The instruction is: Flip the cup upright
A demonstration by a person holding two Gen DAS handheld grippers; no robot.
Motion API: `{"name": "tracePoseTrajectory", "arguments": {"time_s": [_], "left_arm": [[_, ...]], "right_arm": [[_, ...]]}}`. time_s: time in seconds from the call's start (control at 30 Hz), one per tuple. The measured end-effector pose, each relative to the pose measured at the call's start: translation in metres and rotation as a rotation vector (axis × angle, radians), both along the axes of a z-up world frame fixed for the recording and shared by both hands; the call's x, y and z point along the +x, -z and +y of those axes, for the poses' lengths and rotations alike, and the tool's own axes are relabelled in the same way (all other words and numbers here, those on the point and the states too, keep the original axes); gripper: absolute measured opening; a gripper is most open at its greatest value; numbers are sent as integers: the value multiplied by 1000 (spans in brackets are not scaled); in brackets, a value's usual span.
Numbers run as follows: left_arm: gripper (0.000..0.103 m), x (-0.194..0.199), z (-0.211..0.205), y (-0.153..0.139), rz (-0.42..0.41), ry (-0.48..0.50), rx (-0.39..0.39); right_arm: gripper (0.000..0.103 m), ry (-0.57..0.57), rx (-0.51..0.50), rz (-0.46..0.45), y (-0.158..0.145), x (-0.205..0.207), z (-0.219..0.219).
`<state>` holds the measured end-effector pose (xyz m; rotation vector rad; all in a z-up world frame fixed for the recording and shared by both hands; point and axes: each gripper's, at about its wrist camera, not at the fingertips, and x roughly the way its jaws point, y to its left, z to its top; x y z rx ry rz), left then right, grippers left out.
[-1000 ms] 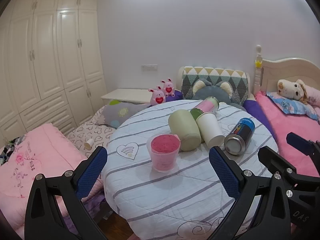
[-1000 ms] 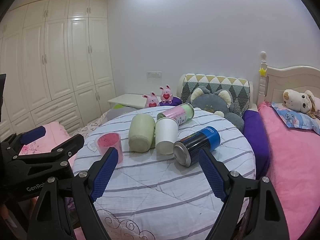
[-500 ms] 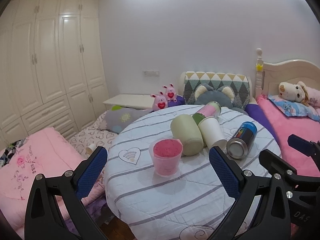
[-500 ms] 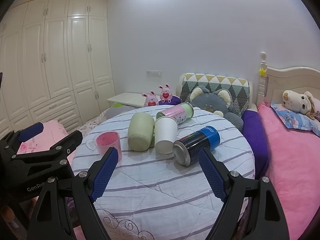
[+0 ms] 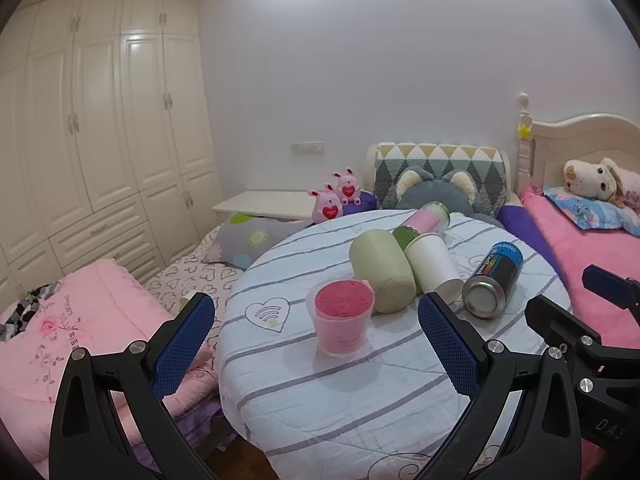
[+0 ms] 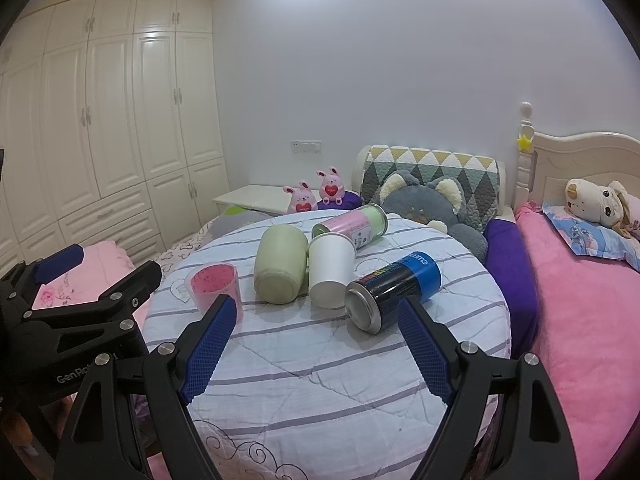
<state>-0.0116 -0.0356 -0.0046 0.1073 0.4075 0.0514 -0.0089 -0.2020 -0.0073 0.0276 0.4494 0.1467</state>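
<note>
Right wrist view: white cup (image 6: 330, 270) lies sideways beyond wide-open, empty right hand-held gripper (image 6: 312, 346).

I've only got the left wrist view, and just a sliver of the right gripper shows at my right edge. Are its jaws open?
Observer: Yes. The right gripper has its jaws wide open and holds nothing.
Operator: What is straight ahead of it?
Observer: The spray can, lying on its side with its silver end toward the jaws. The white paper cup is just left of the can.
Operator: And where does my left gripper sit?
Observer: The left gripper is off the left edge of the round table, level with the pink cup and touching nothing.
</note>
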Motion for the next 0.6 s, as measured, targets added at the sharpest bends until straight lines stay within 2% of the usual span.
{"name": "tracePoseTrajectory", "arguments": {"time_s": [0.6], "left_arm": [[103, 15, 6, 7, 45, 12, -18]], "right_arm": [[84, -6, -16, 30, 5, 10, 8]]}}
